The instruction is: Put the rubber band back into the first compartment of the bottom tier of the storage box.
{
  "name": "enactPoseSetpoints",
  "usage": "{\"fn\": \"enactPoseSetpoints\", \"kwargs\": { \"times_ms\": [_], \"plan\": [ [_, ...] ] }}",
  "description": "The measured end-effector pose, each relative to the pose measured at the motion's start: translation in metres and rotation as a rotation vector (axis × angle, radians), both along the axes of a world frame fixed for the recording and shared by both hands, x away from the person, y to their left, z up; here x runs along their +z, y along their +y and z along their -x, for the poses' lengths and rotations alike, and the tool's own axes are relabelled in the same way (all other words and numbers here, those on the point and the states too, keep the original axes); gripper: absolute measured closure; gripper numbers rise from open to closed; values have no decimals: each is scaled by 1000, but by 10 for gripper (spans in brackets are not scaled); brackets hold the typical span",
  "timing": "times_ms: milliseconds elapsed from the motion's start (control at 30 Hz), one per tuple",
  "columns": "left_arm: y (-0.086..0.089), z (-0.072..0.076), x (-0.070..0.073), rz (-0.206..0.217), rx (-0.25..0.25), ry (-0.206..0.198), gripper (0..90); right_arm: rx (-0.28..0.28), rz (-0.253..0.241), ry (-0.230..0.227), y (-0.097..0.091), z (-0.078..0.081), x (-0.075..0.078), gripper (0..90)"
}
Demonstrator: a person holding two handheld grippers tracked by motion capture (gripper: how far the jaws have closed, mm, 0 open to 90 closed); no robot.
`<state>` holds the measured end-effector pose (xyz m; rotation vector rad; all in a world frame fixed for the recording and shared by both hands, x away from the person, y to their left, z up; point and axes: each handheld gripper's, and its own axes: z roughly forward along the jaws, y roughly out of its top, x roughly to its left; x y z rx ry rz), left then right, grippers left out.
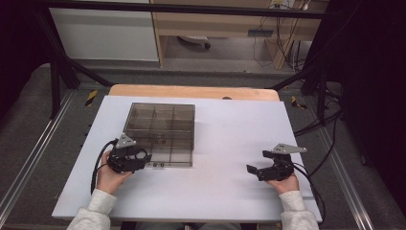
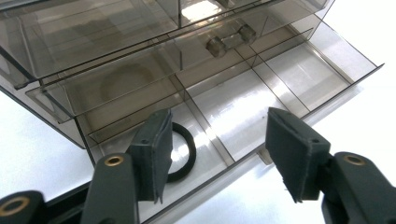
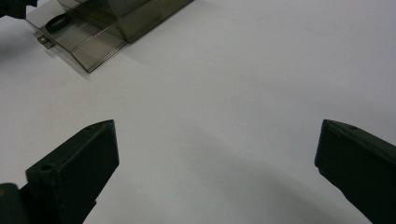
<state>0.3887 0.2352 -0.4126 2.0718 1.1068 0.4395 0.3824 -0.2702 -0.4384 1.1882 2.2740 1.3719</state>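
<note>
A smoky see-through drawer box [image 1: 160, 124] stands on the white table [image 1: 225, 143], left of the middle. Its lowest drawer [image 2: 299, 74] is pulled out toward me and is split into compartments. A black ring [image 2: 183, 154] lies flat in the drawer's left compartment. My left gripper [image 1: 143, 157] hovers at the drawer's front left corner. In the left gripper view my left gripper [image 2: 218, 121] is open over the drawer, with nothing pressed between its pads. My right gripper [image 1: 257, 161] rests at the table's right side, well away from the box. It [image 3: 215, 135] stands wide open over bare table.
The drawer above has a clear bar handle [image 2: 231, 39]. In the right gripper view the box [image 3: 140, 18], its pulled-out drawer [image 3: 88, 44] and the ring [image 3: 60, 22] sit far off at the top left. A wooden edge [image 1: 191, 91] borders the table's far side.
</note>
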Motion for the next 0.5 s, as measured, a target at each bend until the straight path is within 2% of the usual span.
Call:
{"fn": "enactPoseSetpoints", "kwargs": {
  "times_ms": [267, 500],
  "plan": [
    [-2, 4, 0, 16, -28, 3, 294, -1, -1, 0, 0, 0, 0, 2],
    [-4, 7, -1, 14, -43, 7, 195, -1, -1, 0, 0, 0, 0, 2]
  ]
}}
